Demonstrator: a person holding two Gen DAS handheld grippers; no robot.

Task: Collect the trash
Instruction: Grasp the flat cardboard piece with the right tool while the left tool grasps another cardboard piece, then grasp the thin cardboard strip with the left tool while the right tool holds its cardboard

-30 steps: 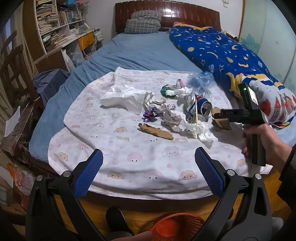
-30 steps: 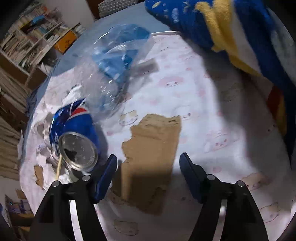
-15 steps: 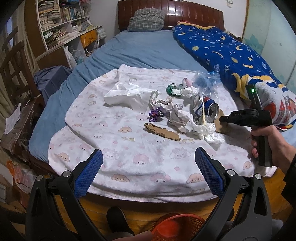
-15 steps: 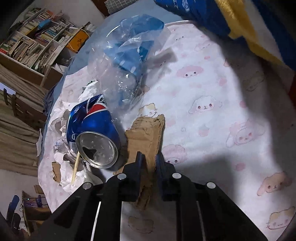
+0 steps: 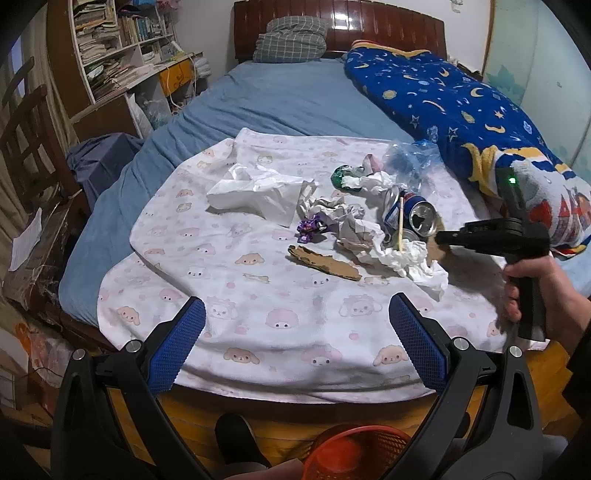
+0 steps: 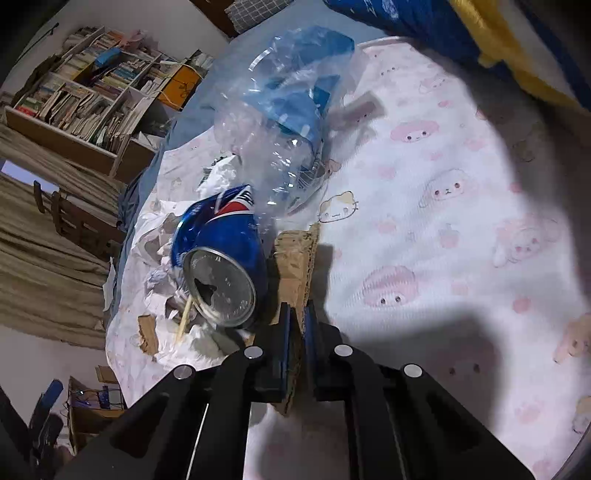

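Cardboard (image 6: 295, 258) is now clamped between the pads of the right gripper (image 6: 294, 328), which stood apart a second ago; it lies beside the can (image 6: 221, 266) near the sheet's (image 5: 258, 317) right edge, ready for lifting. The left gripper (image 5: 295, 339) is held apart, empty.

Indoor light is falling evenly and rather dimly on the pink-print sheet (image 5: 280, 314) in the left wrist view, and glare is showing on the headboard (image 5: 369, 33) beyond it. In the right wrist view, hard dark shadows are crossing the sheet. Fisheye bending is curving both pictures' edges, with corners going black.
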